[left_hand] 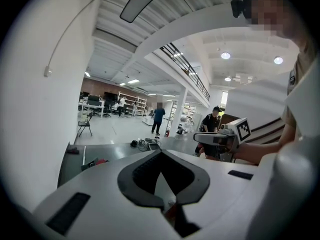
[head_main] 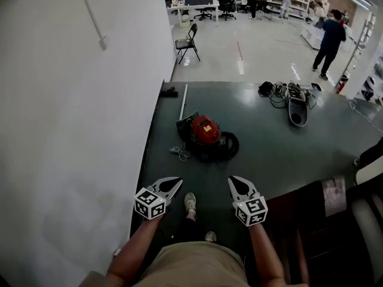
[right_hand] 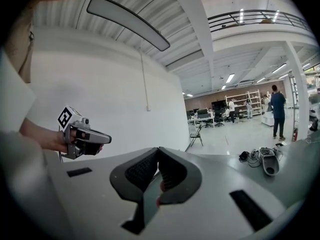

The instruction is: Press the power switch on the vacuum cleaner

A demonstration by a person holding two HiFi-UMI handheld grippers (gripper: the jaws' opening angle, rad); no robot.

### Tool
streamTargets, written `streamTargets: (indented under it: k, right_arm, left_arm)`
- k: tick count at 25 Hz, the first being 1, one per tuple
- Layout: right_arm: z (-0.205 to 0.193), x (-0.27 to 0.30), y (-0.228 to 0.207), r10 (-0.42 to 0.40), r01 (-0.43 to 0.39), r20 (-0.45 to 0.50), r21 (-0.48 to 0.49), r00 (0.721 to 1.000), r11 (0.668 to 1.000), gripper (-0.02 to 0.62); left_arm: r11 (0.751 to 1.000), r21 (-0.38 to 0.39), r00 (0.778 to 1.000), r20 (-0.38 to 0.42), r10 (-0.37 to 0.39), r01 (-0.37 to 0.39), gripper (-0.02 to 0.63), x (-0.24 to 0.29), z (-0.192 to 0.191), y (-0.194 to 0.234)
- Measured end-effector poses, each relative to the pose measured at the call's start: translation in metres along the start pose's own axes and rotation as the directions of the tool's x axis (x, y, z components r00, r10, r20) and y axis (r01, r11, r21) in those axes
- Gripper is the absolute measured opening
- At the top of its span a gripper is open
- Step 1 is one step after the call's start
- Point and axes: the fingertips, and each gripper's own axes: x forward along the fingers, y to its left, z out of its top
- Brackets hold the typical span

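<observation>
- My left gripper [head_main: 177,182], lower left of centre — jaws pressed together, holding nothing.
- Right gripper [head_main: 232,180] beside it: jaws likewise together, empty.
- Red vacuum [head_main: 204,130] sits mid-frame on the floor [head_main: 263,151] — well apart from both.

Vacuum [head_main: 205,131]: red canister top with a yellow mark, black base, sitting upright on the dark mat [head_main: 269,154], toward its left side. Black hose [head_main: 229,145] coiled against its right side. Grey cord [head_main: 179,153] bunched just left. Switch too small to make out.
</observation>
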Motion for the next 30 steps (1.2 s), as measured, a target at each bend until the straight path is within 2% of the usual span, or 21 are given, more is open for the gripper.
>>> streamTargets:
  k: [9, 17, 24, 30]
  right_arm:
    - [0.026, 0.101, -0.041, -0.019, 0.02, -0.039, 0.03, 0.999, 0.999, 0.011]
    - [0.043, 0.195, -0.083, -0.092, 0.096, -0.082, 0.039, 0.992, 0.995, 0.011]
    - [0.066, 0.259, -0.099, -0.118, 0.12, -0.043, 0.049, 0.992, 0.992, 0.011]
    - [0.091, 0.283, -0.114, -0.15, 0.151, -0.007, 0.059, 0.989, 0.987, 0.011]
  left_arm:
    - [0.998, -0.025, 0.998, -0.023, -0.051, 0.051, 0.006, 0.072, 0.042, 0.112]
    - [0.992, -0.017, 0.991, -0.032, -0.126, 0.126, 0.006, 0.126, 0.086, 0.199]
    - [0.985, -0.015, 0.985, -0.032, -0.172, 0.171, 0.006, 0.157, 0.107, 0.264]
    - [0.981, -0.016, 0.98, -0.046, -0.193, 0.192, 0.006, 0.183, 0.114, 0.296]
